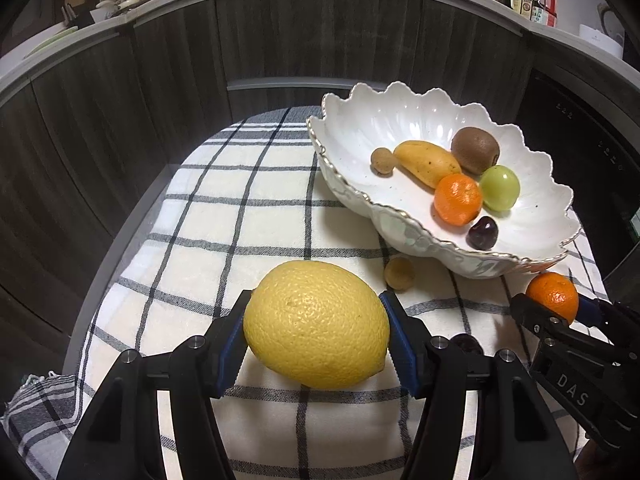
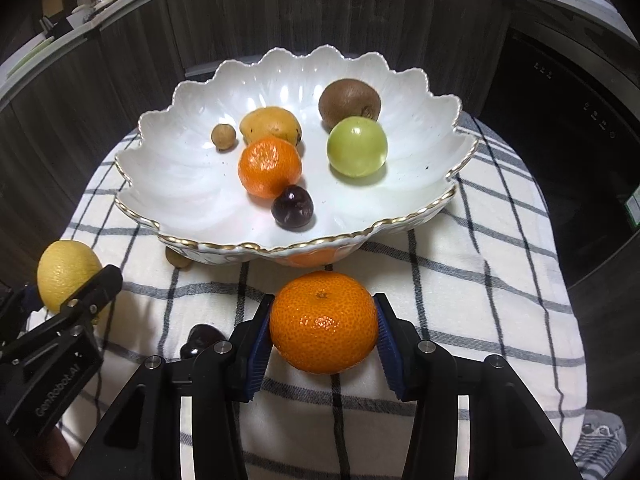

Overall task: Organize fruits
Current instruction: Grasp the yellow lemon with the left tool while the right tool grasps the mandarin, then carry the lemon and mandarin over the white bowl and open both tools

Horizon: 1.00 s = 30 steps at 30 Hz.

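Dark wood-grain cabinet fronts curve behind a small table draped in a white cloth with black check lines, and a counter above them carries cookware and bottles too small and warped to identify. On the cloth sits a white scalloped bowl with a gold rim, holding a kiwi, a green round fruit, a small yellow mango-like fruit, a mandarin, a dark cherry-like fruit and a small brown ball. The left gripper pinches a lemon between its blue-padded fingers, the fruit sitting just off or on the cloth; which of the two cannot be told. The right gripper is closed on a second mandarin in the same way, near the front of the bowl. Another small brown fruit lies on the cloth half tucked under the bowl's edge, so only part of it shows in the right wrist view. A dark glossy fruit lies on the cloth between the two grippers, largely hidden behind the gripper bodies in both views. An orange patch on the bowl's lower front wall may be a reflection. The lower edges of both frames are filled by the black gripper frames, which cut off the near side of the cloth.
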Tool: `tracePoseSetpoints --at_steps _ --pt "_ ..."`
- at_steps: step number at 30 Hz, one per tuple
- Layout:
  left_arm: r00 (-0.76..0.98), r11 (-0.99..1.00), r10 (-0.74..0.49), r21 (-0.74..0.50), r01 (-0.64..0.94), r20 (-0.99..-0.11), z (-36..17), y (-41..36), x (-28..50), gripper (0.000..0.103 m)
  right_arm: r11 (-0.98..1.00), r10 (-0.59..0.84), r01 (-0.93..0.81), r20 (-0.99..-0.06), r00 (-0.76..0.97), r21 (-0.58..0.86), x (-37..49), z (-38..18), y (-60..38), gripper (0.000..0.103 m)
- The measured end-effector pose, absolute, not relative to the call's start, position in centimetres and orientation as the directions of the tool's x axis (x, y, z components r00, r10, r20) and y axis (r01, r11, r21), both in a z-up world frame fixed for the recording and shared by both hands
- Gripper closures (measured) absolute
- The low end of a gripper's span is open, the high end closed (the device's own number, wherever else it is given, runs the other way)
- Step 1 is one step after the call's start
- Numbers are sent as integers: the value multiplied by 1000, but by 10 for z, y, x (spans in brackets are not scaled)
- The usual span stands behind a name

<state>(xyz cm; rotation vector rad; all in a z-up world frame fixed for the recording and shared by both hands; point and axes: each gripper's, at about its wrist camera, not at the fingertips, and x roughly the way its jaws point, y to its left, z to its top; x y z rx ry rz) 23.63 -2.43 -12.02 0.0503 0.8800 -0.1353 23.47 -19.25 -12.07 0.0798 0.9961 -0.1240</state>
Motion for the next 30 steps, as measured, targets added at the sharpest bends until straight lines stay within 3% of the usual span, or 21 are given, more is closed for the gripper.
tracePoseSetpoints --at_steps 30 --pt "714 980 -153 -12 198 -683 -44 -58 271 42 983 -104 183 -732 673 29 249 -34 -219 55"
